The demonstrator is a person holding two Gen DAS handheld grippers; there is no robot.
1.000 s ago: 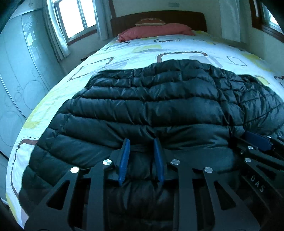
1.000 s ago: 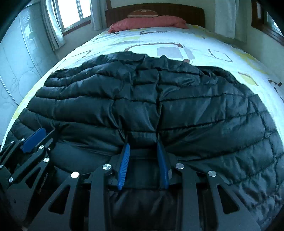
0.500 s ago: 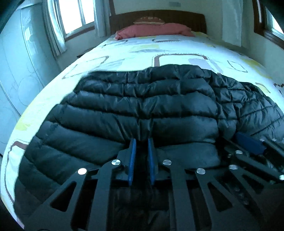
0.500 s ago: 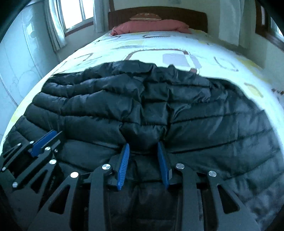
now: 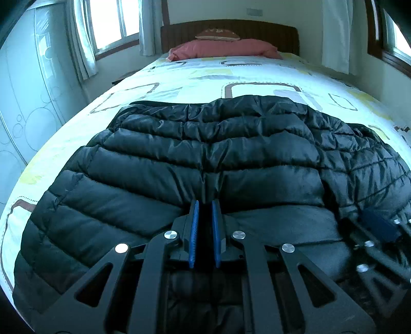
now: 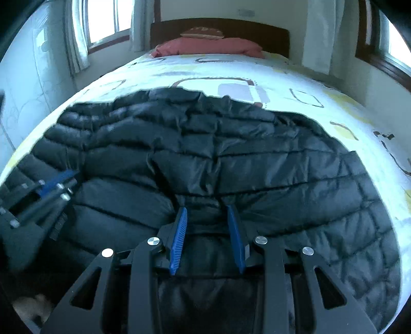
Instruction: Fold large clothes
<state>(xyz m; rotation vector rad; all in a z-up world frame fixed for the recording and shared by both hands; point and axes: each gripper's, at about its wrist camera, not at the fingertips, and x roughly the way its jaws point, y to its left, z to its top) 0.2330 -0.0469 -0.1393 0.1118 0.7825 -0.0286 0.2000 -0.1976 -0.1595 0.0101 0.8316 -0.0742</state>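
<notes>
Presently, the scene is set out as follows.

Jacket: a black quilted puffer jacket (image 5: 210, 154) is spread flat across the near half of the bed; it fills the lower and middle part of both wrist views, from 9 o'clock round to 3 o'clock.

Left gripper: the left gripper (image 5: 204, 205) is seen at 6 o'clock in its own view. Its blue pads (image 5: 193, 231) are drawn almost together, and a narrow ridge of jacket fabric is pinched between them at the near hem.

Right gripper: the right gripper (image 6: 207, 209) is seen at 6 o'clock in its own view. Its blue pads (image 6: 178, 239) are held well apart, with a bunched fold of jacket lying between them; whether the fabric is pressed by the pads cannot be told.

Cross views: the right gripper is glimpsed at 4 o'clock in the left view, low on the jacket; the left gripper is glimpsed, blurred, at 9 o'clock in the right view.

Bedspread: a pale bedspread (image 5: 195, 74) with brown and yellow rounded squares is seen beyond the jacket toward 12 o'clock.

Pillow: a red pillow (image 5: 226, 48) is laid at 12 o'clock, against a dark wooden headboard (image 5: 269, 30).

Windows: curtained windows (image 5: 110, 23) are seen at 11 o'clock and at 2 o'clock.
</notes>
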